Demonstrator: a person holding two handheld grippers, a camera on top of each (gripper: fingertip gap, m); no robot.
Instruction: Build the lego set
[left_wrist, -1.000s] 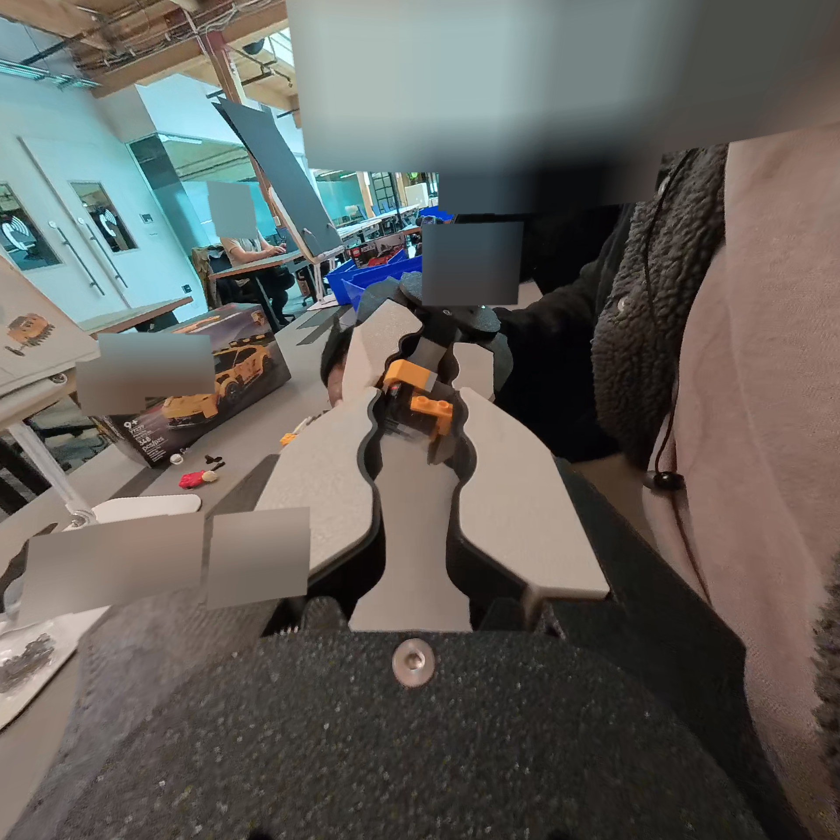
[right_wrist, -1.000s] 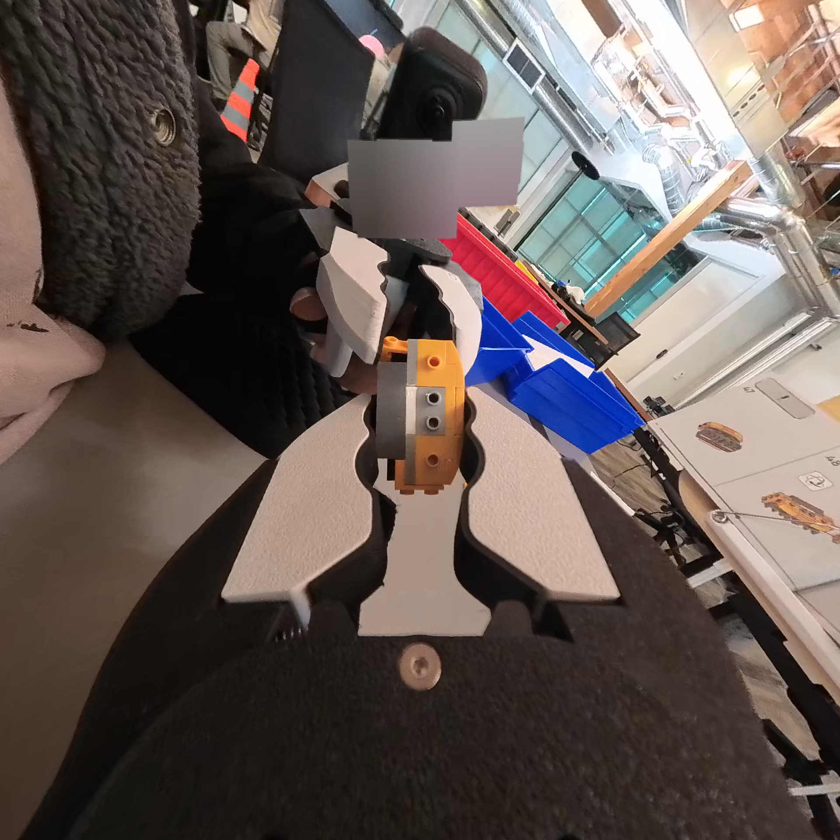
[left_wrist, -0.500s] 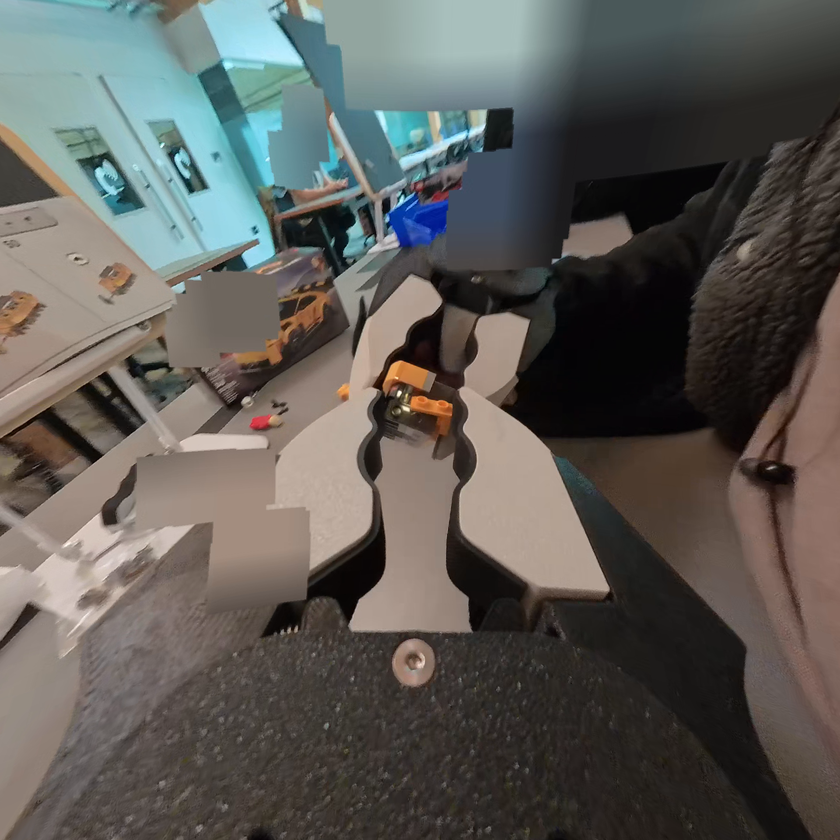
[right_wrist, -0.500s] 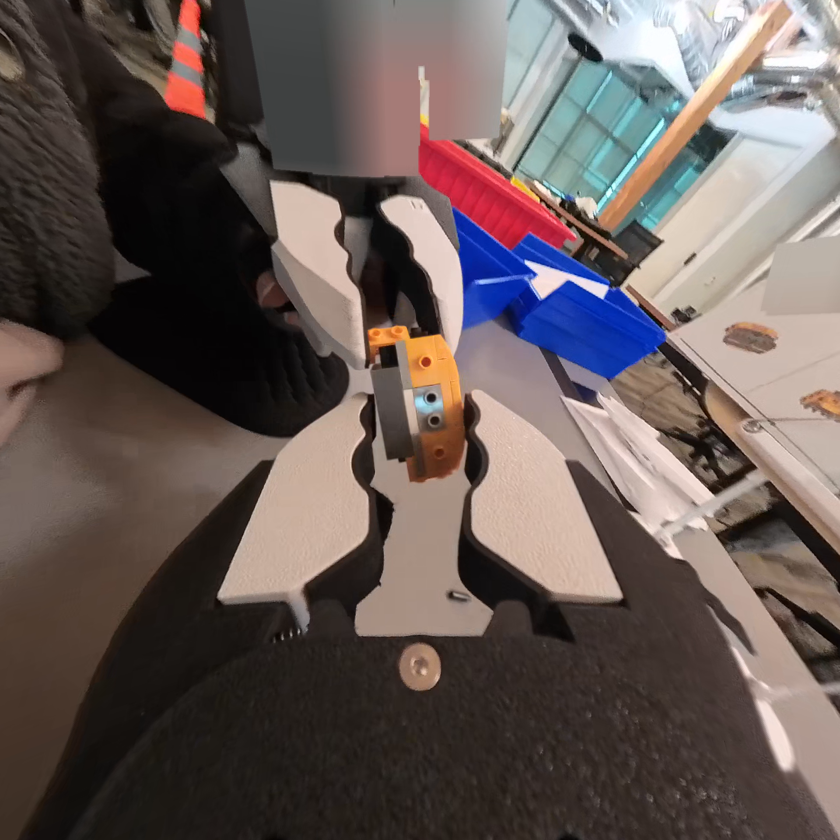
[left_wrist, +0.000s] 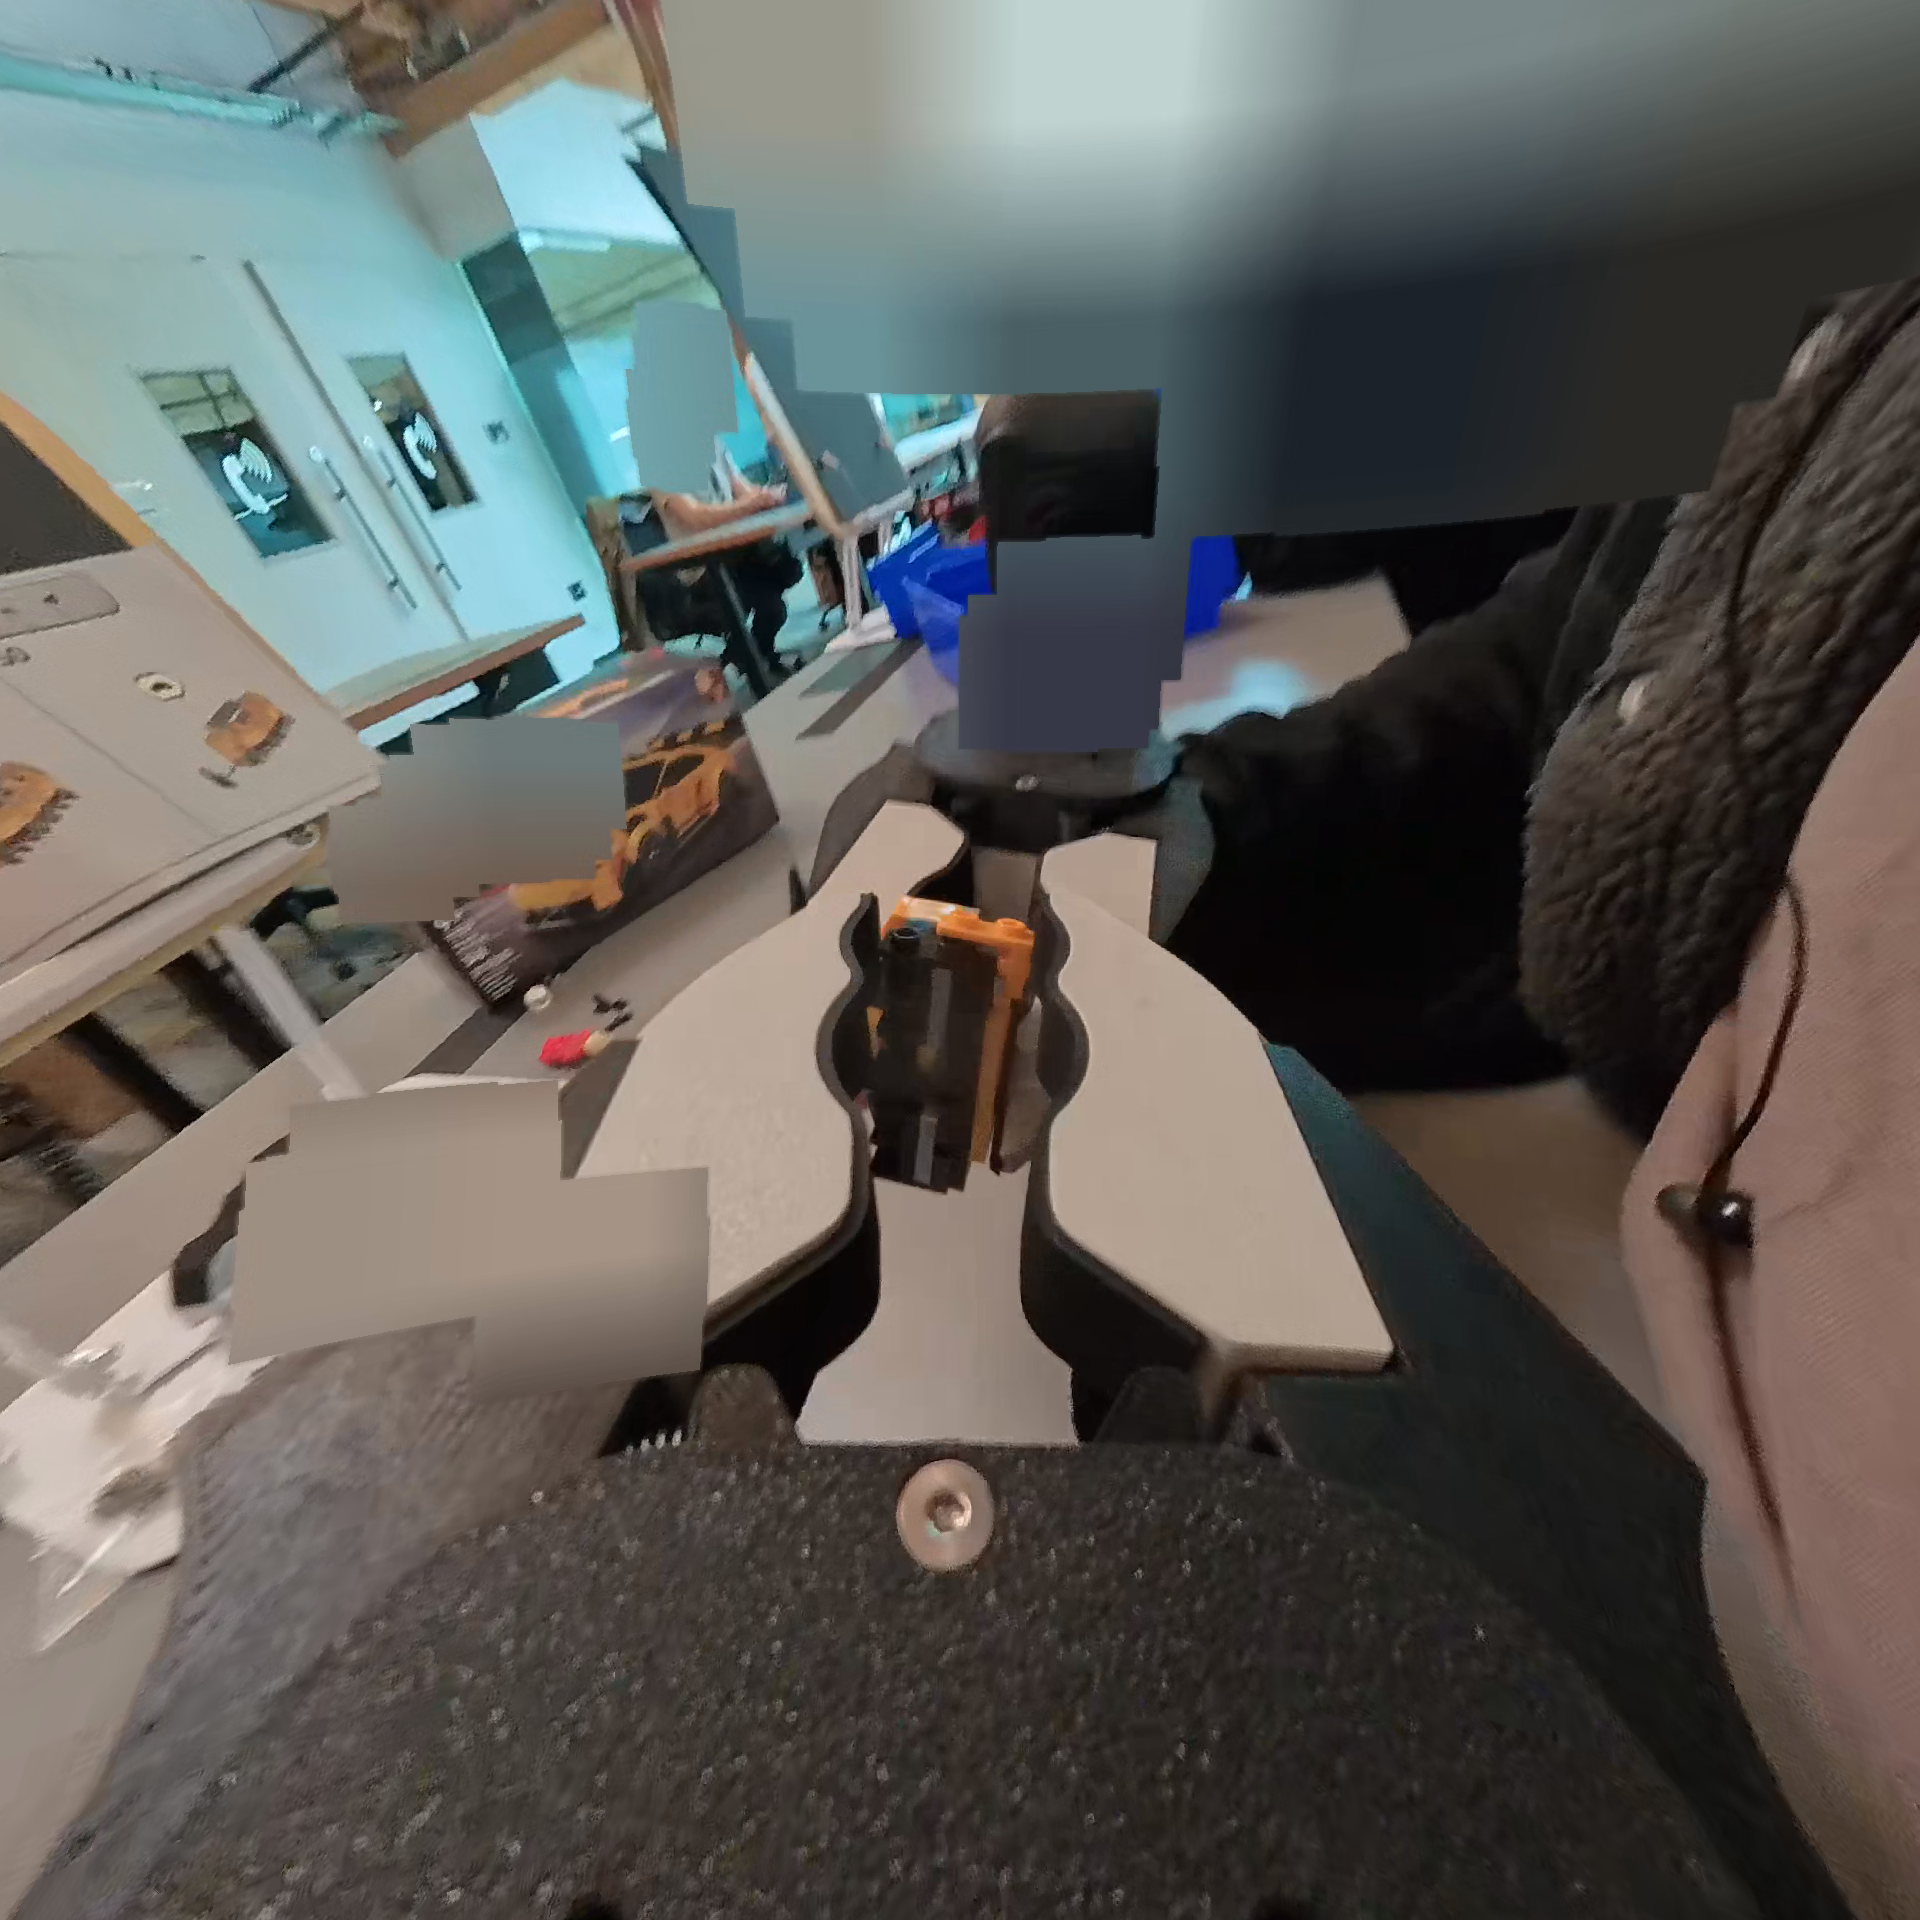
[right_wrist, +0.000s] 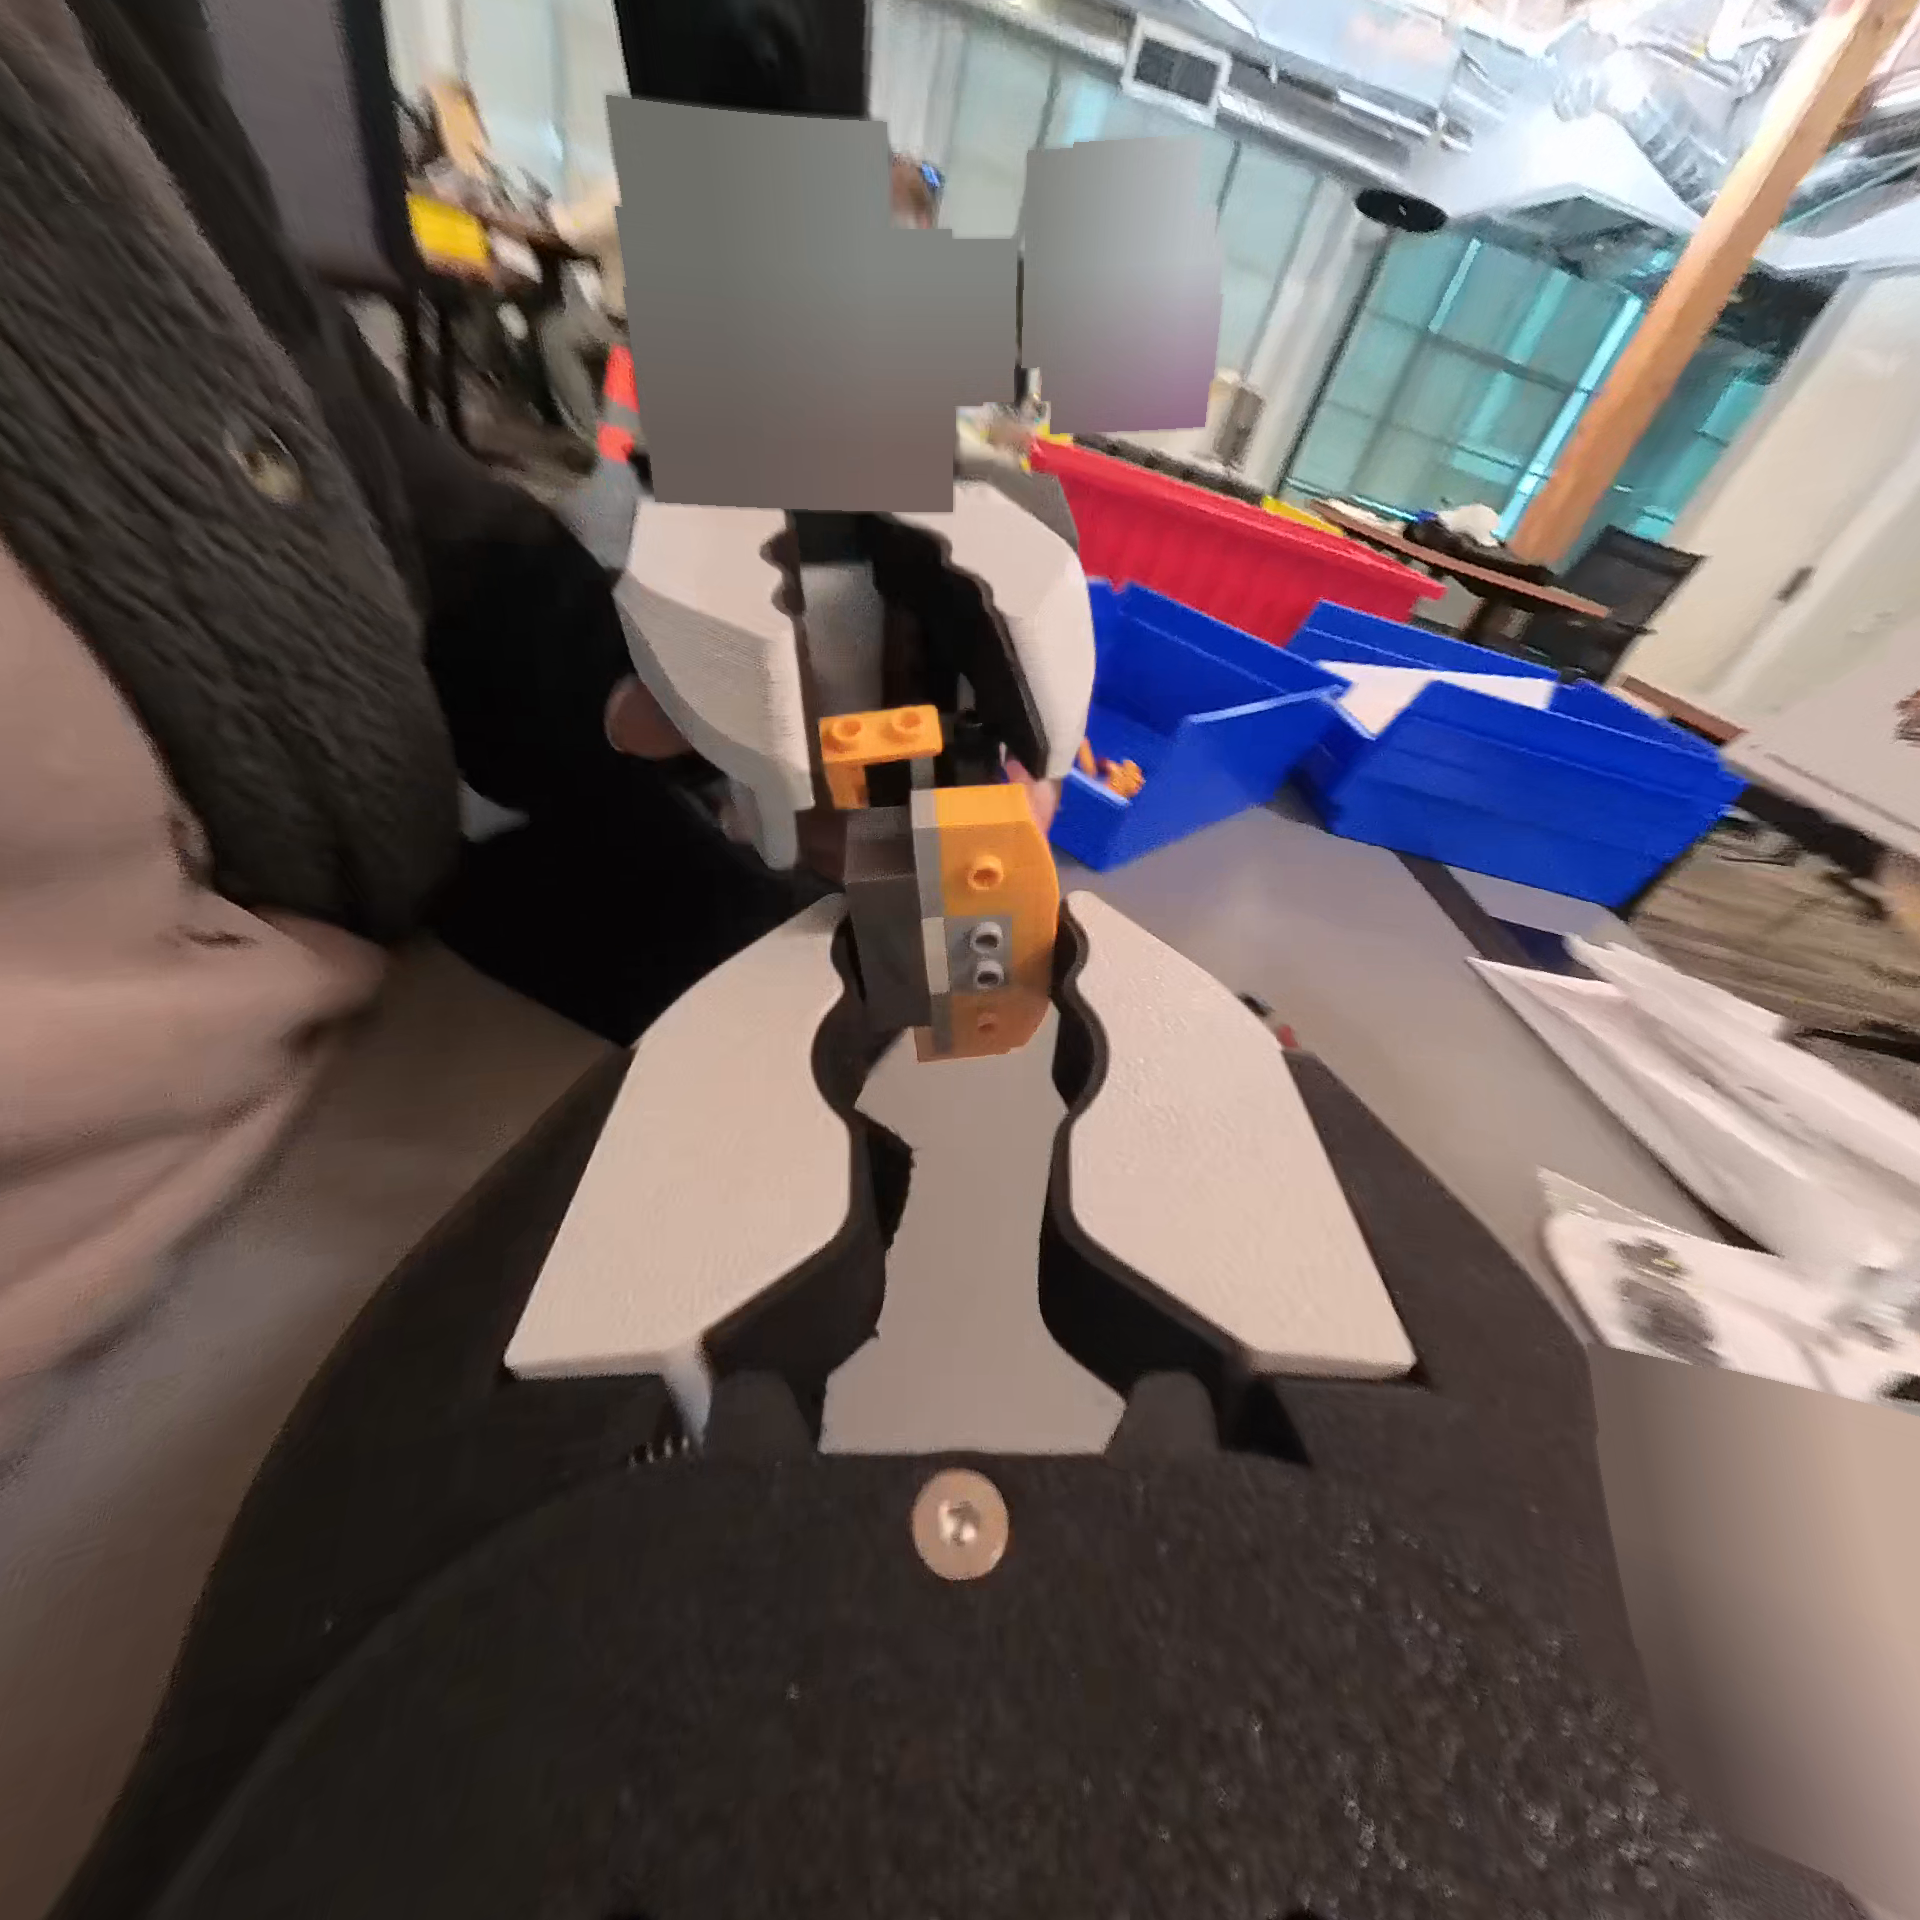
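My right gripper is shut on an orange, grey and black Lego assembly, held in the air in front of the person. My left gripper faces it tip to tip and is shut on a small orange bracket piece with black parts. The bracket sits at the far end of the assembly; I cannot tell whether they are joined. In the left wrist view the black and orange block fills the gap between my fingers, with the right gripper just behind it.
A Lego box with a yellow car picture and an open instruction booklet stand at the left. Small loose pieces, one red, lie on the grey table. Blue bins, a red bin and papers are at the right.
Both grippers have swung together while staying shut and tip to tip, so both backgrounds have shifted. The block now reaches deeper between my left fingers in the left wrist view.
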